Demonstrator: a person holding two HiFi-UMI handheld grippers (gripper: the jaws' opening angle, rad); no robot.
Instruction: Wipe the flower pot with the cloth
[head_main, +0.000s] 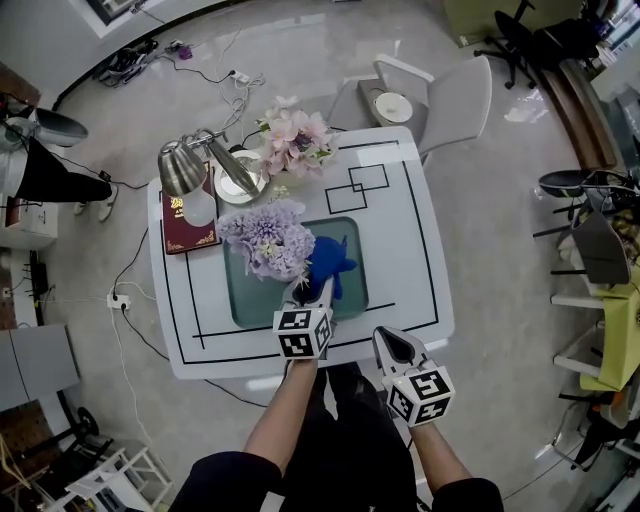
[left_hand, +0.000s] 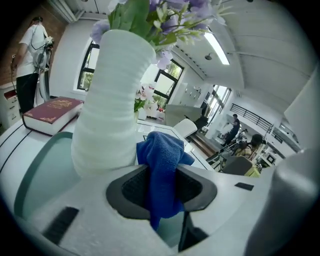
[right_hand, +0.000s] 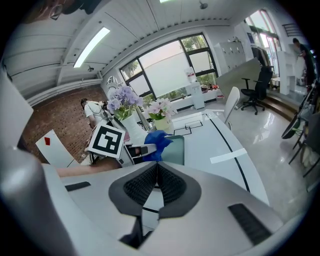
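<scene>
A white ribbed flower pot (left_hand: 112, 100) with purple flowers (head_main: 268, 238) stands on a teal mat (head_main: 245, 295). In the head view the blooms hide the pot. My left gripper (left_hand: 162, 187) is shut on a blue cloth (left_hand: 162, 165), which bunches up just right of the pot's lower side. I cannot tell whether they touch. The head view shows that left gripper (head_main: 318, 292) at the mat's front with the cloth (head_main: 330, 262) ahead of it. My right gripper (right_hand: 155, 185) is shut on nothing and hangs at the table's front edge (head_main: 395, 345), clear of the pot.
A red book (head_main: 188, 228), a metal desk lamp (head_main: 185, 165), a round dish (head_main: 240, 182) and a vase of pink flowers (head_main: 297, 140) crowd the table's far left. A grey chair (head_main: 445, 95) stands behind the table. Black lines mark the white tabletop (head_main: 410, 250).
</scene>
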